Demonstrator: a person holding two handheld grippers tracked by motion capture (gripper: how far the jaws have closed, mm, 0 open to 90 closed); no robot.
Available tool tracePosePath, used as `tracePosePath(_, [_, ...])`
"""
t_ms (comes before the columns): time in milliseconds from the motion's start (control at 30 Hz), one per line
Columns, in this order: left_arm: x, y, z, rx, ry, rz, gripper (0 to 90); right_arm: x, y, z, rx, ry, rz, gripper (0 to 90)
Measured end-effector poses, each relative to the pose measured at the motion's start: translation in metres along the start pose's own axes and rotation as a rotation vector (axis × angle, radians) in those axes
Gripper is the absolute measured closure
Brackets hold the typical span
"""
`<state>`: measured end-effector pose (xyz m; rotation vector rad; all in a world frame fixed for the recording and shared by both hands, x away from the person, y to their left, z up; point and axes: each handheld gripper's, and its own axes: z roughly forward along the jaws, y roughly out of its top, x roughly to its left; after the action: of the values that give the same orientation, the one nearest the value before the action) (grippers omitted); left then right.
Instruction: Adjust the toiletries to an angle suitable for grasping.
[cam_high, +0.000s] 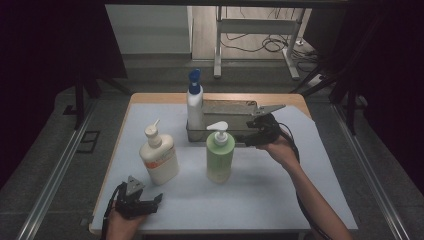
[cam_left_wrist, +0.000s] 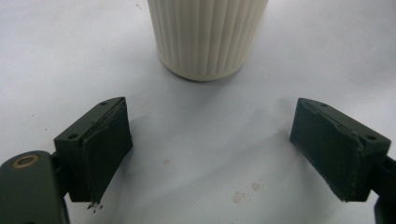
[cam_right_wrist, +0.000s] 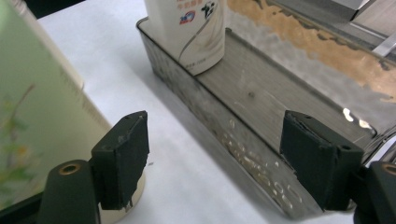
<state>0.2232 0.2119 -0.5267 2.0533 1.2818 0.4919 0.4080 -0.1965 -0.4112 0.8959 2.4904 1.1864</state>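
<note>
3 bottles, 1 tray (cam_high: 227, 107); green bottle (cam_high: 220, 155) just beside right tongs (cam_high: 250, 136), both tongs wide, empty; left tongs (cam_high: 152, 200)

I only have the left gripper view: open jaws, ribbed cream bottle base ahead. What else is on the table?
Observer: A green pump bottle stands right of your cream bottle, as the high view shows.
Operator: Anything behind them?
Observer: A metal tray at the far side, with a blue-capped white bottle standing in its left end.
Operator: Where's the right gripper?
Observer: The right gripper is at the tray's near wall, just right of the green bottle. Its jaws are open with nothing between them.
</note>
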Motion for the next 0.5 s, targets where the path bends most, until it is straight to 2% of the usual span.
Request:
tracePosePath(300, [0.0,0.0,0.0,0.0,-0.001,0.0,12.1,0.009,-0.01,-0.012,0.007,0.009,-0.019,19.6])
tracePosePath(500, [0.0,0.0,0.0,0.0,0.0,0.001,12.1,0.018,-0.015,-0.018,0.016,0.012,-0.05,15.1])
